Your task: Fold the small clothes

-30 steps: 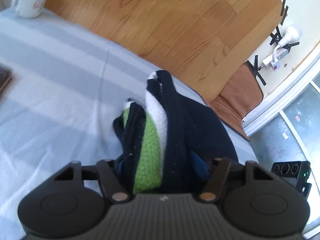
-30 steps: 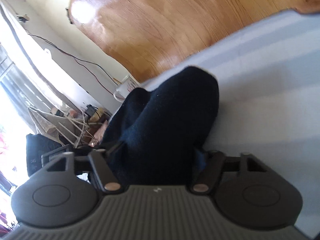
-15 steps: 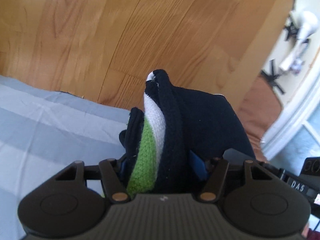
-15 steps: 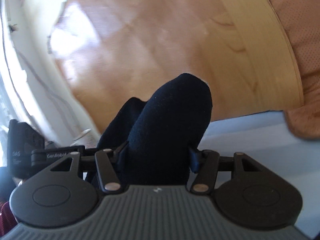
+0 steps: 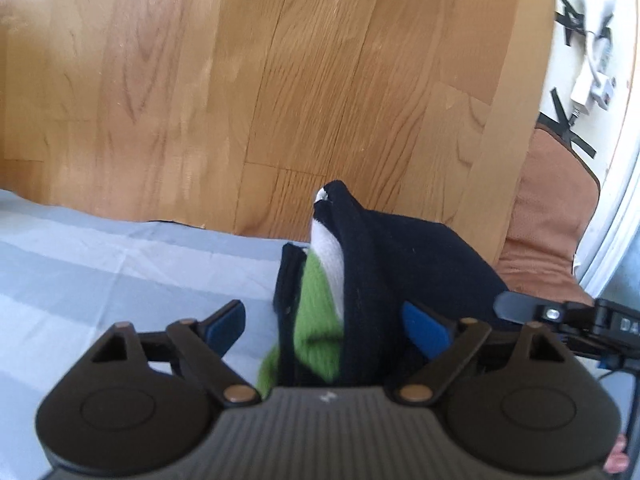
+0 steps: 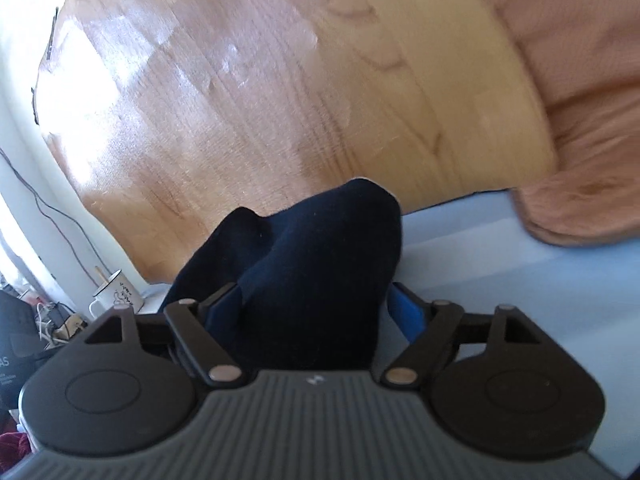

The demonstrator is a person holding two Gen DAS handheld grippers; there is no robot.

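A dark navy sock with green and white bands (image 5: 320, 304) lies bunched between the fingers of my left gripper (image 5: 326, 322). The jaws stand apart, with a gap between the left blue pad (image 5: 226, 322) and the cloth. In the right wrist view the navy part of the sock (image 6: 316, 276) fills my right gripper (image 6: 316, 312), whose blue pads (image 6: 406, 314) stand wide, about as wide as the cloth. The sock rests near the far edge of a light blue striped cloth (image 5: 100, 272). The other gripper's body (image 5: 560, 316) shows at the right.
Wooden floor (image 5: 280, 80) lies beyond the cloth's edge. A brown cushion (image 5: 548, 220) sits at the right; it also shows in the right wrist view (image 6: 580, 120). A white mug (image 6: 116, 292) and cables stand at the left. A wall socket with plugs (image 5: 592, 84) is at the far right.
Both grippers have opened: the left jaws were shut on the sock and now stand apart. Both views have tilted further toward the floor beyond the cloth's edge.
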